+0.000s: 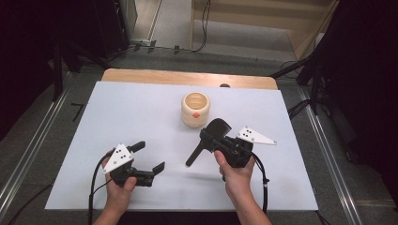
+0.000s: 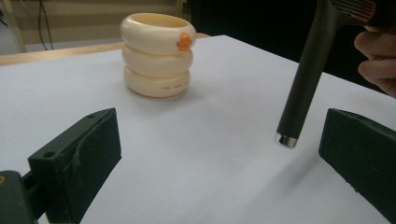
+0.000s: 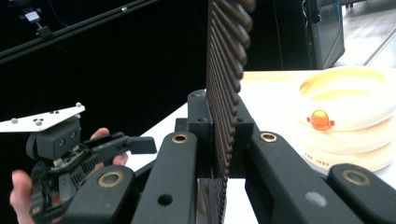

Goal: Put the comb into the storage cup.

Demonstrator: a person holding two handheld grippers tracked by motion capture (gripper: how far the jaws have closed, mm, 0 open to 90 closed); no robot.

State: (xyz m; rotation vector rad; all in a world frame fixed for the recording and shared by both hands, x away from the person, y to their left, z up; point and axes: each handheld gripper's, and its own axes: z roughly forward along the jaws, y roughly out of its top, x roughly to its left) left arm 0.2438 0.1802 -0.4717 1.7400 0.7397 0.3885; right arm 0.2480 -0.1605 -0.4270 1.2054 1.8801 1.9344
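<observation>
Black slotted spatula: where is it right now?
High view, right of centre: the black slotted spatula is clamped by its head in the right gripper, just near-side of the cream ringed cup.

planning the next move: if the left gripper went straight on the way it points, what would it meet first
Probably the handle of the black spatula that the right gripper holds: its tip hangs just above the table, slightly right of centre between the open left gripper's jaws. The cream ring-shaped cup stands farther back; depth is uncertain.

Your white worktop [image 1: 141,108] has a wooden far edge [image 1: 187,77]. Grey floor [image 1: 89,70] surrounds it, with metal rails [image 1: 28,154] alongside. Dark stands [image 1: 56,61] flank you.
</observation>
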